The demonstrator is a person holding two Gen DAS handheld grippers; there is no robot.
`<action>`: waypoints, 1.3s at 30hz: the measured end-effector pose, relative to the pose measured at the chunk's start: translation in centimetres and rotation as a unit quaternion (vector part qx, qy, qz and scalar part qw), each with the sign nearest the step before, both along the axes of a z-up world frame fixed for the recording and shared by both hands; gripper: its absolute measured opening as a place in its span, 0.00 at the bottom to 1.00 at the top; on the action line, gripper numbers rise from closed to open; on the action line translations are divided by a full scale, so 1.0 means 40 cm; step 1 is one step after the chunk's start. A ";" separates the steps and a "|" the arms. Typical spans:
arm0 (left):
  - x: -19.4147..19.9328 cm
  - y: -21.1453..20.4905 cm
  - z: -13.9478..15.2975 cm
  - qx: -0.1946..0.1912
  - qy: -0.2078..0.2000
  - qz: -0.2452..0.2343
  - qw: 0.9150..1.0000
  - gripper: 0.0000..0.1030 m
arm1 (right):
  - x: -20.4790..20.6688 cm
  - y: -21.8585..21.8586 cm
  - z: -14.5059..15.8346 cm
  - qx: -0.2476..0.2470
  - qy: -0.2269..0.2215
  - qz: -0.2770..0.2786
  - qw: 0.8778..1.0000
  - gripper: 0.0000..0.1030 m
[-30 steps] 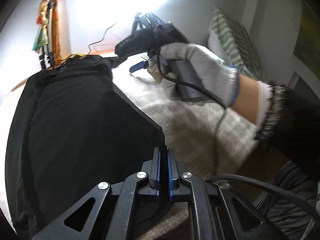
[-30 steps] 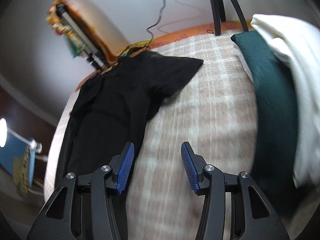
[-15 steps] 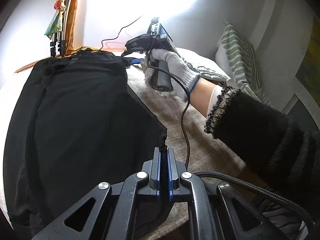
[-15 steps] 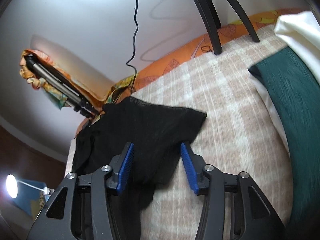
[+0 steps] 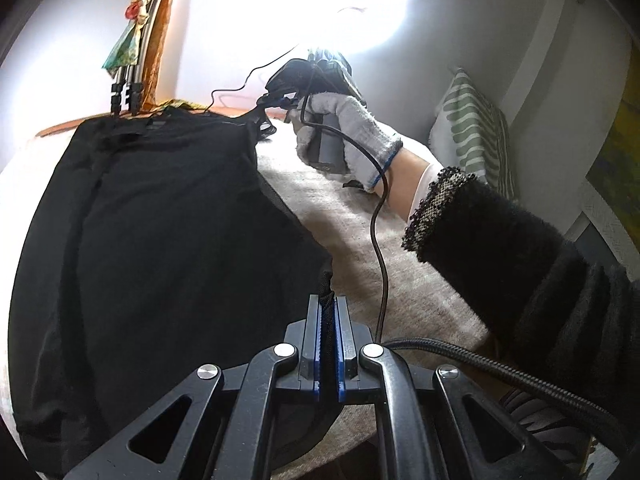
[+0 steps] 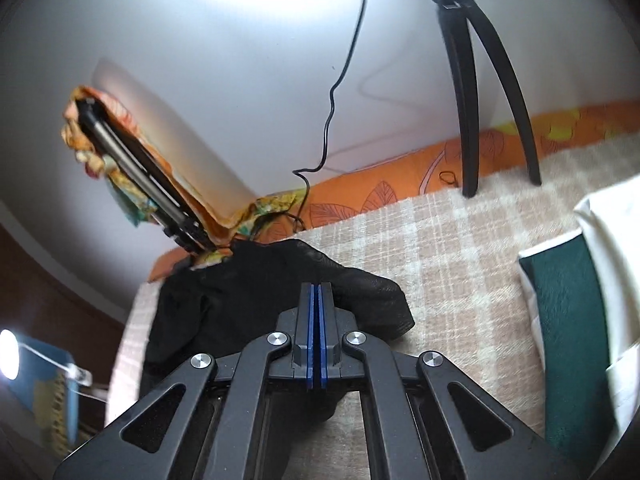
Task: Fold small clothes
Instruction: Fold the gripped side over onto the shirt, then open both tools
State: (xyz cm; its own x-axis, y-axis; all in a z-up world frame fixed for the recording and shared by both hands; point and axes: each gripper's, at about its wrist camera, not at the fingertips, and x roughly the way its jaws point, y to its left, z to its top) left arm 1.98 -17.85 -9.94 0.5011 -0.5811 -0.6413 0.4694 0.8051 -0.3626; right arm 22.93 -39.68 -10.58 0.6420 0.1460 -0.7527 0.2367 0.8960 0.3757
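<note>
Two tools, one black garment

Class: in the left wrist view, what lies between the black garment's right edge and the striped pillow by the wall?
Beige blanket, crossed by the gloved hand gripping the right gripper, its cable and a dark sleeve. Garment; pillow.

Left gripper pinches the black garment; the gloved hand's gripper seemingly grips its far corner.
</note>
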 end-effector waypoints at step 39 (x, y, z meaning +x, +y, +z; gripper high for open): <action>-0.014 0.244 -0.067 -0.030 0.091 0.112 0.989 0.02 | 0.194 0.461 0.033 -0.205 0.077 0.132 0.967 0.01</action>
State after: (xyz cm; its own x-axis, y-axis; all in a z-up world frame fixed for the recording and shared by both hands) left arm 1.42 -8.09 -12.60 0.5009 -0.5075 -0.7011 0.2035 0.8564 -0.4745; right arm 30.70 -21.22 -9.25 0.4980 -0.0406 -0.8662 0.0038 0.9990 -0.0446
